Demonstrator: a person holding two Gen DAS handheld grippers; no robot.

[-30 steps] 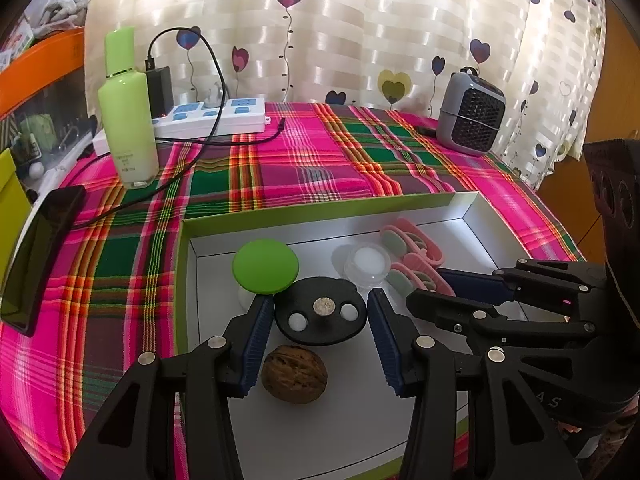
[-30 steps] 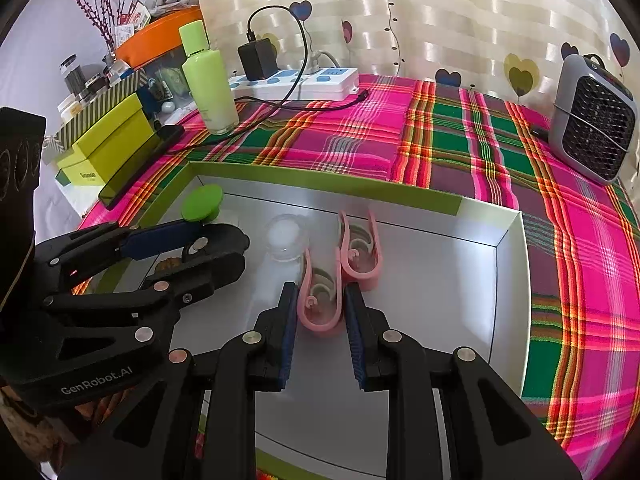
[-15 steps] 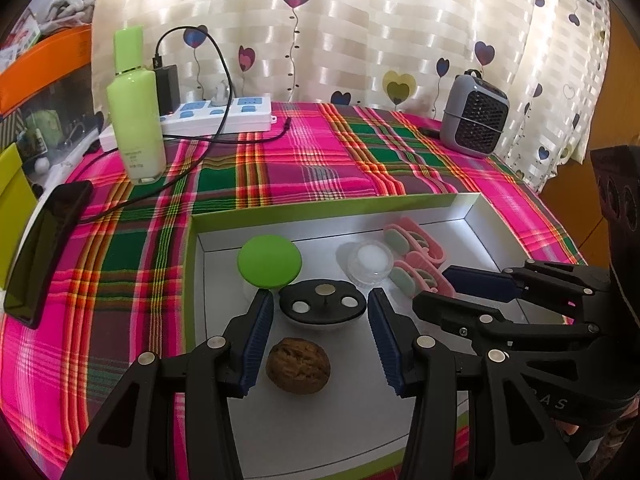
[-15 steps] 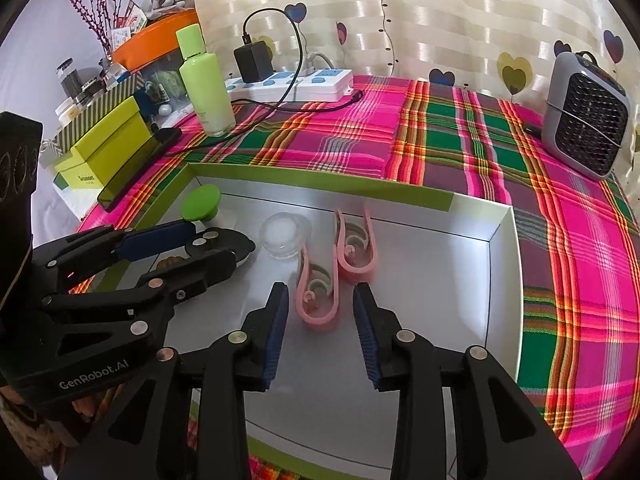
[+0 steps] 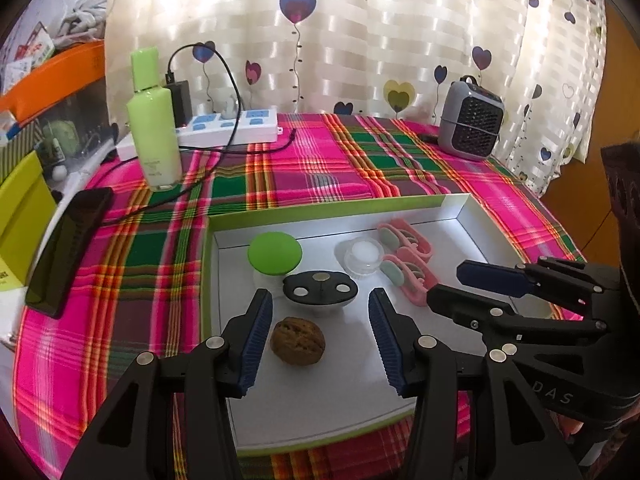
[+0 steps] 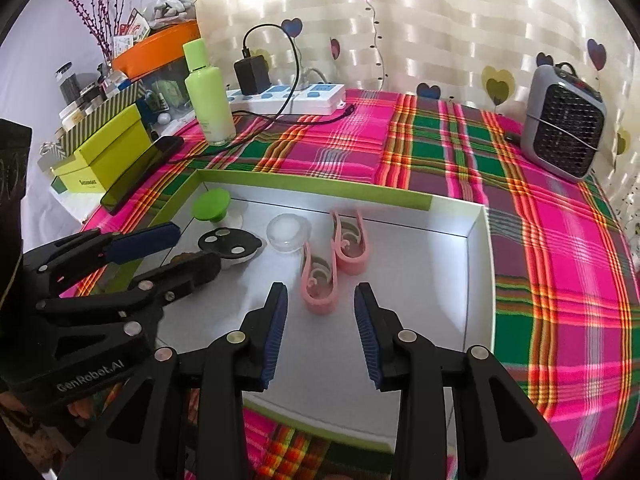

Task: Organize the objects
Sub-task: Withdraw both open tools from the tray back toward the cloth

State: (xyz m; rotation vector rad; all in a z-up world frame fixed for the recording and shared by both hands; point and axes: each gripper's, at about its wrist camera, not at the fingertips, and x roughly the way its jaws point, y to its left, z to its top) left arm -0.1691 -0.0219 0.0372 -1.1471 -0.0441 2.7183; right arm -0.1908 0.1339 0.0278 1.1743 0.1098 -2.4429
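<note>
Your left gripper (image 5: 320, 336) hangs over the near part of the white tray (image 5: 476, 216) with its jaws apart, and the walnut (image 5: 297, 341) lies loose on the tray floor between them, touched by neither pad. Just beyond the walnut sits the black disc with three silver spots (image 5: 320, 289), with the green-capped jar (image 5: 274, 254) at its far left and the clear round lid (image 5: 363, 255) at its far right. Your right gripper (image 6: 320, 328) is also parted and grips nothing; the near pink clip (image 6: 318, 286) lies just ahead of its tips, free of the pads, and the second pink clip (image 6: 350, 246) lies beside it, a little farther and to the right. The tray rests on the plaid-covered counter (image 6: 440, 148). Beyond it stand a green bottle (image 5: 154, 124) and a power strip (image 5: 236, 126) at the far left, and a small grey heater (image 6: 564, 120) at the far right.
</note>
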